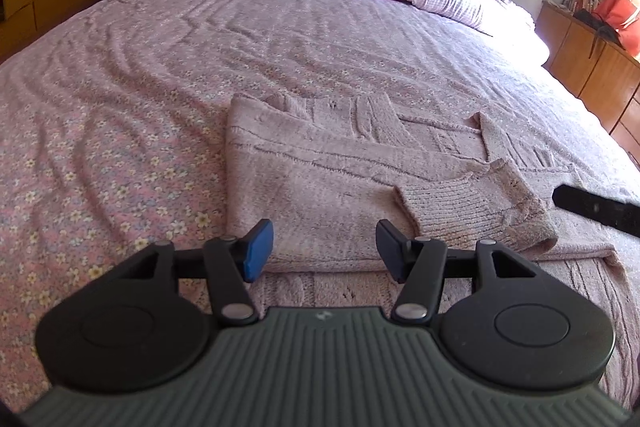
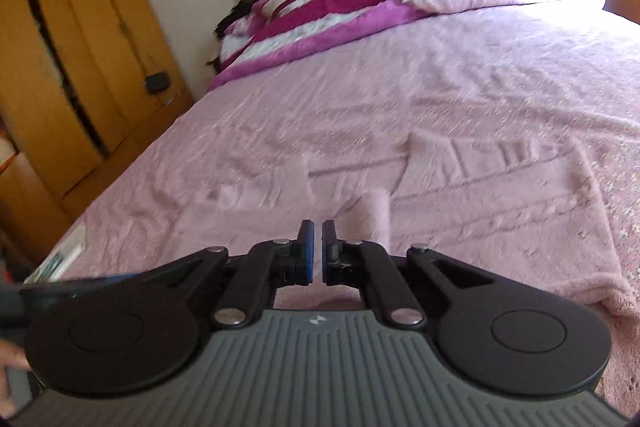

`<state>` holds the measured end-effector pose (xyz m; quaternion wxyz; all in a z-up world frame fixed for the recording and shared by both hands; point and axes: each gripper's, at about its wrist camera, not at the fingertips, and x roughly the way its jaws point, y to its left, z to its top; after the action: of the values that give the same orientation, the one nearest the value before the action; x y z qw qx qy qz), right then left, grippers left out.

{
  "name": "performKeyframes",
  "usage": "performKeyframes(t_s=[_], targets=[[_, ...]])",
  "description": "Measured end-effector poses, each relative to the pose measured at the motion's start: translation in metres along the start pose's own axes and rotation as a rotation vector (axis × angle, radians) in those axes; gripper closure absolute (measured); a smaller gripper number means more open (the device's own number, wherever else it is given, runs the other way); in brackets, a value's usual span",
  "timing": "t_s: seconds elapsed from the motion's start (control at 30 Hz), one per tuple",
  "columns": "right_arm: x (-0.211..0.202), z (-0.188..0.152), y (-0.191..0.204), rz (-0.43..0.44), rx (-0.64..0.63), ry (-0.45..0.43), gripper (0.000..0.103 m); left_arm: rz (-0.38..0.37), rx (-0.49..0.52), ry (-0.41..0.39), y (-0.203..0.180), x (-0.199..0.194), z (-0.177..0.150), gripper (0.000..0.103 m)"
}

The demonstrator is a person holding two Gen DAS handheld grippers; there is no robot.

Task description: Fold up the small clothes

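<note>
Looking along both wrists, we find the pink sweater [image 1: 320, 163] flat on the bed [image 1: 120, 75], directly ahead of our spread left tool [image 1: 325, 250], its folded-in sleeve cuff [image 1: 472, 211] toward our right tool [image 2: 318, 251], nearly pressed together on nothing.

The right gripper [image 2: 318, 253] sits at six o'clock, its jaws nearly together with only a thin gap and nothing between them. A pink sweater [image 2: 480, 203] lies flat on the bedspread [image 2: 360, 87] toward three o'clock. A wardrobe [image 2: 80, 47] stands at ten o'clock, blurred.
</note>
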<state>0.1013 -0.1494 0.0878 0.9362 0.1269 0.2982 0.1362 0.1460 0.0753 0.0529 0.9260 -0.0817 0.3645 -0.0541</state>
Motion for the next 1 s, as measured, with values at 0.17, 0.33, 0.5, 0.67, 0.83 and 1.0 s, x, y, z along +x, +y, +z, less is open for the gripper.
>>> performKeyframes(t_s=[0.17, 0.33, 0.5, 0.67, 0.83, 1.0], targets=[[0.008, -0.02, 0.028, 0.018, -0.13, 0.025, 0.042, 0.014, 0.008, 0.008, 0.004, -0.006, -0.002, 0.045], [0.026, -0.034, 0.056, 0.053, -0.183, 0.087, 0.042, 0.036, 0.009, 0.01, 0.014, -0.013, -0.003, 0.045], [0.049, -0.048, 0.084, 0.067, -0.265, 0.136, 0.041, 0.05, -0.008, 0.0, 0.024, -0.02, -0.003, 0.045], [0.065, -0.058, 0.096, 0.002, -0.348, 0.129, 0.044, 0.037, -0.002, -0.003, 0.024, -0.021, -0.003, 0.045], [0.061, -0.061, 0.09, -0.042, -0.37, 0.098, 0.077, 0.019, 0.013, -0.005, 0.015, -0.018, 0.0, 0.045], [0.036, -0.039, 0.059, -0.007, -0.22, 0.029, 0.097, -0.005, 0.035, -0.002, 0.004, -0.012, 0.001, 0.045]])
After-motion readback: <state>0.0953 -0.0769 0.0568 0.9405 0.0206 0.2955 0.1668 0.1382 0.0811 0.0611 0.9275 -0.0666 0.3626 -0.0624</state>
